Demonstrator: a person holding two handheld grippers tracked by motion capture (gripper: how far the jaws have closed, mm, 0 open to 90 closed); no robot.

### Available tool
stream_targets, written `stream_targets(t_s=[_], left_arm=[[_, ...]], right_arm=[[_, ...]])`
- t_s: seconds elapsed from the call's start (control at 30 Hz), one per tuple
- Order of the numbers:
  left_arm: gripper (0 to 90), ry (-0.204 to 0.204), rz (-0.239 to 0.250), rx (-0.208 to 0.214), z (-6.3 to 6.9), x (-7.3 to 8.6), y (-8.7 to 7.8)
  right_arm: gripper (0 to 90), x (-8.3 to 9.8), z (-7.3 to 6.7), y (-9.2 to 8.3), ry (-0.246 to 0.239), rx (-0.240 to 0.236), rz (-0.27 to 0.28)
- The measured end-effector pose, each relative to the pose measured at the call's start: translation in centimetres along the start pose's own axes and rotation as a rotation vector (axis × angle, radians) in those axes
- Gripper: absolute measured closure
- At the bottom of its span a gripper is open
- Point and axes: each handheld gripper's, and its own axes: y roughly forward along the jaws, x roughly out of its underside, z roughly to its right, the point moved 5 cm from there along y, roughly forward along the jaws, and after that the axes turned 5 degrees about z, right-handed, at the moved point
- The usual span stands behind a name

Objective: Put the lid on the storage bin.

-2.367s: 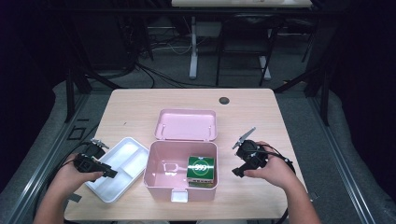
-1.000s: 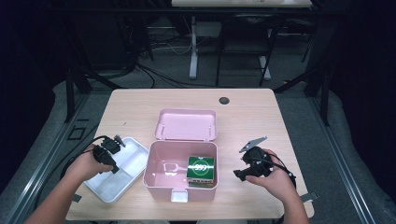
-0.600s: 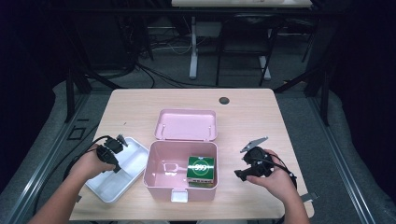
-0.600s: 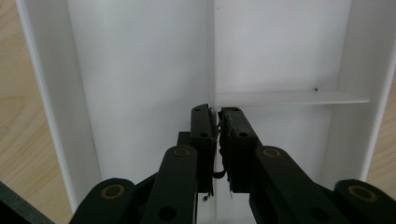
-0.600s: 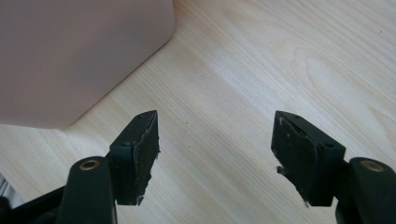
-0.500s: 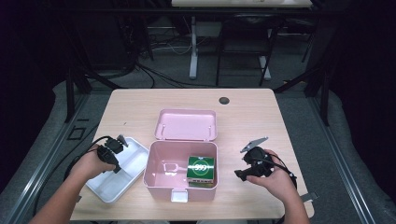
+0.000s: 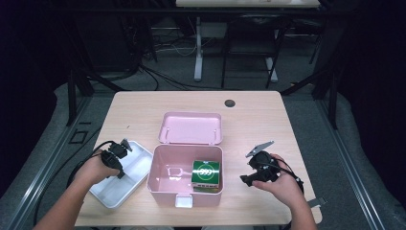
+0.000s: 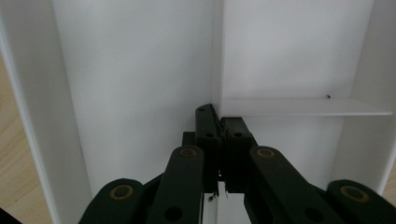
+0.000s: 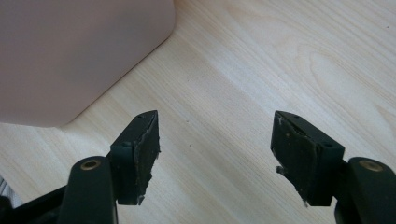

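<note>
A white divided tray [image 7: 115,194] lies at the table's left front. My left gripper [image 7: 119,167] reaches down into it. In the left gripper view its jaws [image 8: 220,121] have just been closing and now pinch the tray's thin upright divider [image 8: 217,56] between them. Beside the tray stands an open pink box [image 7: 163,191] with its lid [image 7: 191,128] laid back. A green packet [image 7: 206,173] stands inside the box at the right. My right gripper [image 7: 246,181] rests right of the box and points at it. Its jaws [image 9: 217,149] stand open over bare wood, near the box's corner [image 9: 70,56].
A small black round disc [image 7: 230,102] sits near the table's far edge. Light wood tabletop [image 7: 139,115] stretches behind the box and tray. Cables trail from both grippers off the front edge. Dark floor and stand legs lie beyond the table.
My left hand has come from the tray's left edge to over the tray, gripper lowered inside. The right hand has slid slightly toward the front edge, then stayed.
</note>
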Motion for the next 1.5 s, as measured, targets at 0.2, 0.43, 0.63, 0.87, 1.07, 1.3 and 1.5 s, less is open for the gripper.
stream_targets(t_s=[0.2,0.43,0.63,0.87,1.07,1.3,1.5], left_arm=[[87.8,-0.004,-0.001,-0.001,0.0,0.0,0.1],[88.4,-0.003,-0.013,-0.014,0.1,-0.1,0.1],[88.7,-0.005,-0.018,-0.015,0.1,-0.1,0.1],[88.9,0.005,-0.023,-0.024,0.1,-0.1,0.1],[89.1,0.001,-0.021,-0.019,0.0,-0.1,-0.4],[89.1,0.014,0.001,-0.024,-0.1,0.0,-2.2],[89.1,0.04,0.022,-0.025,0.0,0.0,-4.3]], right_arm=[[32.7,0.0,0.0,0.1,-0.007,0.003,-0.008],[32.8,0.0,0.0,0.2,-0.004,0.002,-0.006],[32.8,0.0,0.0,0.3,0.0,0.004,0.006],[32.8,0.1,0.0,0.4,0.002,0.003,-0.001],[32.8,0.2,0.1,0.2,0.006,0.005,-0.004],[32.8,0.3,0.2,0.1,0.005,0.005,-0.005],[32.8,0.3,0.3,0.1,0.008,0.005,-0.006]])
